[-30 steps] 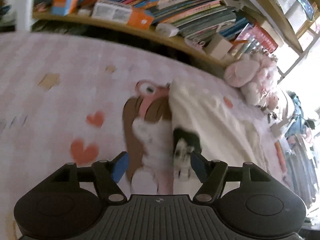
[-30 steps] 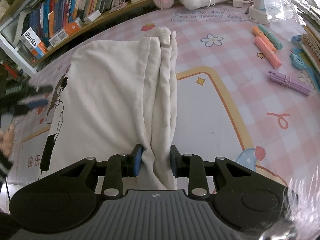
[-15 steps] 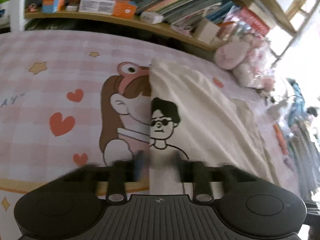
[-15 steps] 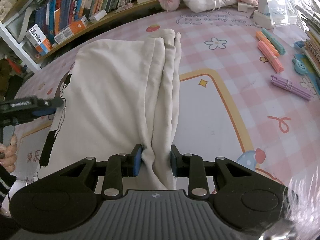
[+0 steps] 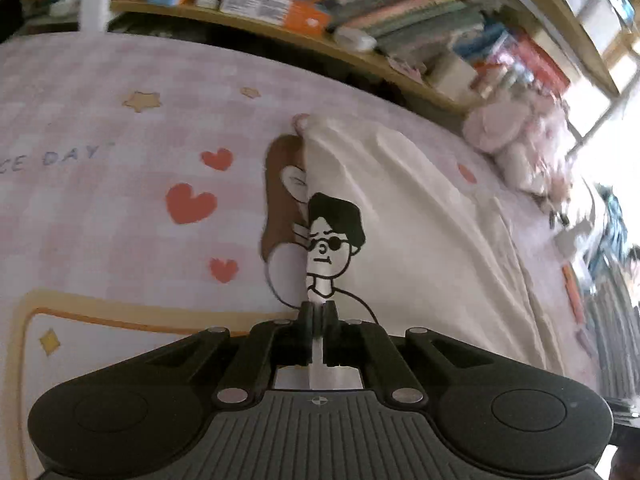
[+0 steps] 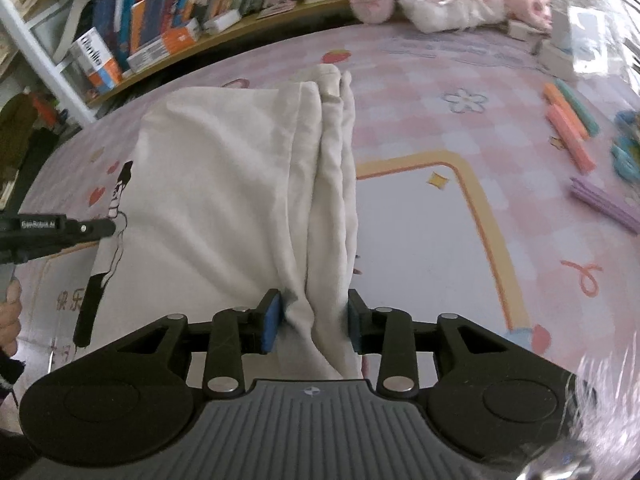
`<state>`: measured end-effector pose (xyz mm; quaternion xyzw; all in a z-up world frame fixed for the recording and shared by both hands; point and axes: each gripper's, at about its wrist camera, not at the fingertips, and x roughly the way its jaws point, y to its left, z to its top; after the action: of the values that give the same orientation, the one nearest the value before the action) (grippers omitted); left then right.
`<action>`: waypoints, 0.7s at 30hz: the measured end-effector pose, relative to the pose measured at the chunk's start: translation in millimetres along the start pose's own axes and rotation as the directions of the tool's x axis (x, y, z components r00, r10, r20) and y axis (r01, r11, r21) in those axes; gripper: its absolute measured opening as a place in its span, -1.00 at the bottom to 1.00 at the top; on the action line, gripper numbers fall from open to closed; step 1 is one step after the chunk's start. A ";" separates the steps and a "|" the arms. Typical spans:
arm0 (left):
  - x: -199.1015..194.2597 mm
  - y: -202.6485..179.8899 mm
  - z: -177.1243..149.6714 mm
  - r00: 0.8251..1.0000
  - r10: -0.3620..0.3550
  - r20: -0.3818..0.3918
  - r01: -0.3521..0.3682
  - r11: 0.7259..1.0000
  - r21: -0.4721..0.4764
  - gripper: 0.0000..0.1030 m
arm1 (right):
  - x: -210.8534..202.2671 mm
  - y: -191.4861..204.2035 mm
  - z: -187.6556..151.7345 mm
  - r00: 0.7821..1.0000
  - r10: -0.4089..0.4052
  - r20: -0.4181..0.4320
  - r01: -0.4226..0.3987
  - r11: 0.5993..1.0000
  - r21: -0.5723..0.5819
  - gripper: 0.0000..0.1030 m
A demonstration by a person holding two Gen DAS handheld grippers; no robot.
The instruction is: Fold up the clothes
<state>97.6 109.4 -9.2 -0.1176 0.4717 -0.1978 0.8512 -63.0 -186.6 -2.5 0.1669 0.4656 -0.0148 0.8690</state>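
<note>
You cannot see how much of the cream garment (image 5: 424, 248) lies under the left gripper (image 5: 319, 312); its near hem runs behind the gripper's body in that view; the printed figure on it is cut at the shoulders there. In the right wrist view the bunched folds pass between the pads of the right gripper (image 6: 314, 316) and vanish under its housing; the jaws are opening, and whether the pads still press the cloth is unclear. Left of the garment, your hand (image 6: 10, 320) is cropped by the frame edge; the printed girl on the mat (image 5: 120, 128) is half covered by the garment; beyond it, the book spines on the shelf (image 5: 360, 12) are too blurred to read.
</note>
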 end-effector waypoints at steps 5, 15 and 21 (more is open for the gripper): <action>-0.4 9.7 2.7 0.999 0.026 0.029 -0.025 0.999 -0.032 -0.94 | 9.3 11.4 8.4 0.999 0.031 -0.016 -0.032 0.999 -0.036 -0.37; 1.1 18.4 7.9 0.995 0.080 0.053 -0.080 0.997 0.001 -0.88 | 23.7 23.9 22.7 0.996 0.084 -0.027 -0.086 0.993 -0.081 -0.39; -4.7 14.8 4.1 0.994 0.100 0.036 -0.101 0.995 0.024 -0.78 | 23.5 19.6 23.4 0.994 0.104 -0.035 -0.107 0.991 -0.080 -0.37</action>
<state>102.1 124.8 -9.3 -0.0861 0.4594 -0.1589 0.8696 -27.3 -172.1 -4.2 0.1556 0.4697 0.0529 0.8674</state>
